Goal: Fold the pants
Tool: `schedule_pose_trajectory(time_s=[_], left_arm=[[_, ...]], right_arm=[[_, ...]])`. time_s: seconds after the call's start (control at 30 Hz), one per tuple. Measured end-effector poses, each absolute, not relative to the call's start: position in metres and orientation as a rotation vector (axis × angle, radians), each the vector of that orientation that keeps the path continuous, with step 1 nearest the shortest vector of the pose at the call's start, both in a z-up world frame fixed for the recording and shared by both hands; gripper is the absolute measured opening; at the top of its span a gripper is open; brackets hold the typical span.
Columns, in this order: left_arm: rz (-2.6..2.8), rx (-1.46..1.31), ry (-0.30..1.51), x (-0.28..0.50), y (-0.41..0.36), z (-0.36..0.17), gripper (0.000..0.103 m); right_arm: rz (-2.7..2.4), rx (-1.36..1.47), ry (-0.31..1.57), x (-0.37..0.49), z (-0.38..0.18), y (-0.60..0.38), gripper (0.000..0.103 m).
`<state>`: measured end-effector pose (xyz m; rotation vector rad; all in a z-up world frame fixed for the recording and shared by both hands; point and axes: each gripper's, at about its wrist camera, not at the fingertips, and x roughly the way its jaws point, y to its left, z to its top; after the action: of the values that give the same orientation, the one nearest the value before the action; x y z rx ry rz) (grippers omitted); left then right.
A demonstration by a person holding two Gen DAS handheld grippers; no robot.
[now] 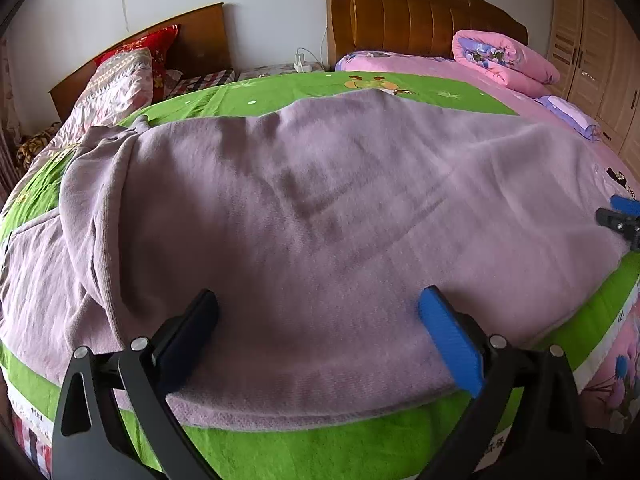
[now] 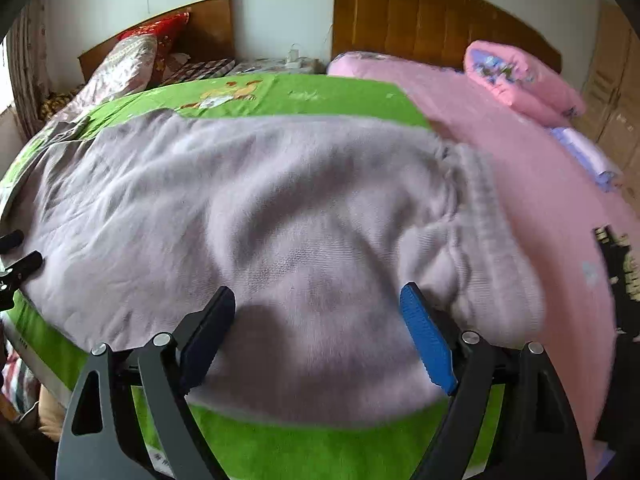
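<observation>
Left wrist view: the left tongs [image 1: 319, 312] stand released, jaws wide, nothing clamped between them, poised over the near edge of the lilac pants [image 1: 320, 208]. The pants lie spread across a green sheet [image 1: 304, 452] on the bed, with a bunched fold at the left. The right tongs [image 1: 622, 216] show at the far right edge.

Right wrist view: the right tongs [image 2: 318, 308] are released, jaws apart above the pants [image 2: 248, 216], near the gathered waistband [image 2: 480, 216]. A pink quilt [image 2: 520, 76] lies beyond.
</observation>
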<state>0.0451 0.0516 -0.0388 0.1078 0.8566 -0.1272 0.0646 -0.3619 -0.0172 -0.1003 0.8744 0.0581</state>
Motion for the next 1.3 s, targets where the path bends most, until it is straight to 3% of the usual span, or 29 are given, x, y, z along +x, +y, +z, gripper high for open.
schedule_pose_trajectory(time_s=[0.07,0.13,0.23,0.37,0.53,0.7,0.8,0.87,1.1,1.3], left_arm=[[-0.126,0.106,0.855,0.045,0.051,-0.039,0.101],[-0.126,0.107,0.854,0.044,0.051,-0.038,0.101],[-0.139,0.093,0.847,0.039,0.055,-0.033,0.101],[-0.141,0.097,0.721,0.014,0.084,0.002,0.101],[0.123,-0.037,0.752,0.032,0.209,0.012,0.101],[0.313,-0.282,0.836,0.058,0.354,-0.005,0.101],[0.424,-0.357,0.957,0.071,0.407,-0.033,0.101],[0.405,-0.48,0.941,0.066,0.43,-0.032,0.101],[0.512,-0.376,0.864,0.063,0.414,0.0,0.101],[0.446,-0.371,0.842,0.081,0.411,0.016,0.101]], right_arm=[[0.068,-0.11,0.821,0.058,-0.003,-0.35,0.082],[0.123,-0.115,0.794,0.058,0.004,-0.334,0.09],[0.157,-0.193,0.919,0.073,-0.025,-0.314,0.091],[0.166,-0.076,0.946,0.075,-0.031,-0.33,0.094],[0.168,-0.151,0.829,0.078,0.014,-0.303,0.094],[0.473,-0.166,0.712,0.126,0.063,-0.217,0.094],[0.672,-0.139,0.755,0.177,0.066,-0.148,0.094],[0.765,-0.138,0.812,0.216,0.058,-0.093,0.094],[0.962,-0.023,1.153,0.327,0.003,0.063,0.094],[0.962,-0.015,1.273,0.361,-0.03,0.123,0.078]])
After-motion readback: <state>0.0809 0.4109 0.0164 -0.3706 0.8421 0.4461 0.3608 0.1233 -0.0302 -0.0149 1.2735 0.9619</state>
